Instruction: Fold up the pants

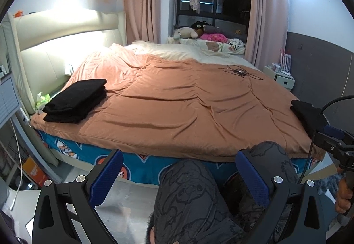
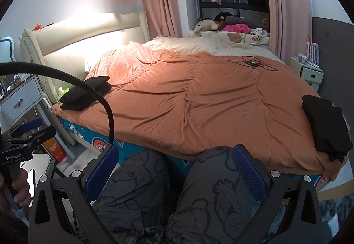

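A neat stack of folded black pants (image 1: 75, 100) lies on the bed's near left corner; it also shows in the right wrist view (image 2: 85, 93). A loose pile of black pants (image 2: 325, 124) lies on the bed's right edge, seen also in the left wrist view (image 1: 306, 114). My left gripper (image 1: 179, 179) is open and empty, held low in front of the bed above the person's knees. My right gripper (image 2: 176, 174) is open and empty, also held low before the bed. Each gripper appears at the side of the other's view.
The bed carries an orange quilt (image 1: 177, 98) with a black cable and small device (image 1: 240, 72) at its far right. A cream headboard (image 1: 55, 45) stands left. Nightstands stand left (image 2: 21, 95) and right (image 2: 309, 71). Stuffed toys (image 1: 199, 32) lie by the window.
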### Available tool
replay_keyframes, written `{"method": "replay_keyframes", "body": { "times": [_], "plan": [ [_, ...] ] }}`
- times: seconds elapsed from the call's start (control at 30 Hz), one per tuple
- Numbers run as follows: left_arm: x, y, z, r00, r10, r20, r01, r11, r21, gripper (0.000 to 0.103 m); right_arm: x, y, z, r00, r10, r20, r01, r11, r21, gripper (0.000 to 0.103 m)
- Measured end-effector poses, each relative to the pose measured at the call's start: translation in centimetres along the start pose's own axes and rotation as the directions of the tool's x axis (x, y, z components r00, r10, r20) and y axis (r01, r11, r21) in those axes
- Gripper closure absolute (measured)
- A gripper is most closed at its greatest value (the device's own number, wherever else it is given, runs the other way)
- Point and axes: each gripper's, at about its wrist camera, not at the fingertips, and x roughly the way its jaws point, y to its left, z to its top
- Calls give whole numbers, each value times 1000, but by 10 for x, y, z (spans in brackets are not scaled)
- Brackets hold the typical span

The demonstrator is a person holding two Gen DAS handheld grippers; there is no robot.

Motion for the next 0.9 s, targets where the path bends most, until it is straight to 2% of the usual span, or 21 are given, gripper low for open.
{"method": "replay_keyframes", "body": {
  "times": [0.9],
  "plan": [
    [-6,3,0,1000,11,10,-11,1000,-1,1,-7,0,-3,1000,13,9,-13,1000,-3,0]
  ]
}}
